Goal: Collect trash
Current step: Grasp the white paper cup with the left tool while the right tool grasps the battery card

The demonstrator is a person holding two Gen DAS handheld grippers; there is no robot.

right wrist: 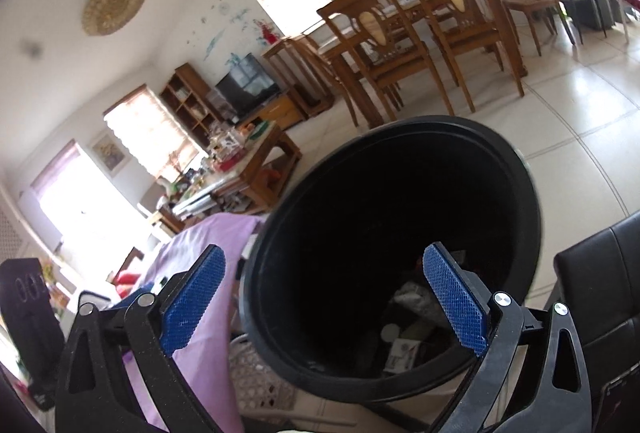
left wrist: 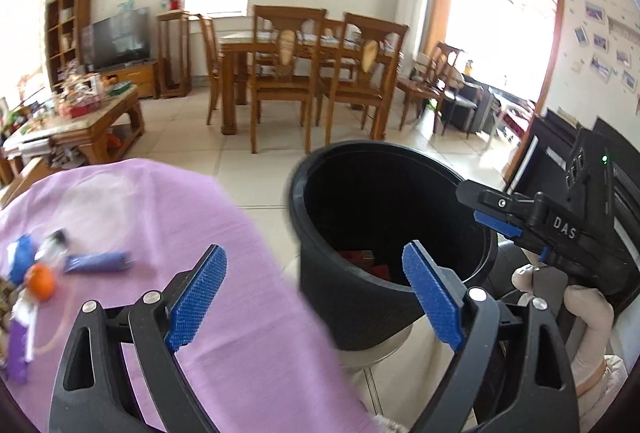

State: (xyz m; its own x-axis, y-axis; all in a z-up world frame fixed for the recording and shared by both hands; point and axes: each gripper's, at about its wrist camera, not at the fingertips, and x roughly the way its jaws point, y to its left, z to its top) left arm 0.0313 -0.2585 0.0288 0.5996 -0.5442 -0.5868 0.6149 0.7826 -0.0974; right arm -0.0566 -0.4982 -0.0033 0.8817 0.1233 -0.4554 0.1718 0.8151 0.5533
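Note:
A black trash bin stands beside a table covered with a purple cloth; it also shows in the right wrist view, with paper scraps and wrappers at its bottom. Trash lies on the cloth at the left: a purple tube, a blue piece, an orange ball and a purple wrapper. My left gripper is open and empty, between cloth and bin. My right gripper is open and empty over the bin's mouth; it shows in the left wrist view.
A white woven basket sits under the bin. A dining table with wooden chairs stands behind, a cluttered coffee table at the left, black equipment and a black chair at the right.

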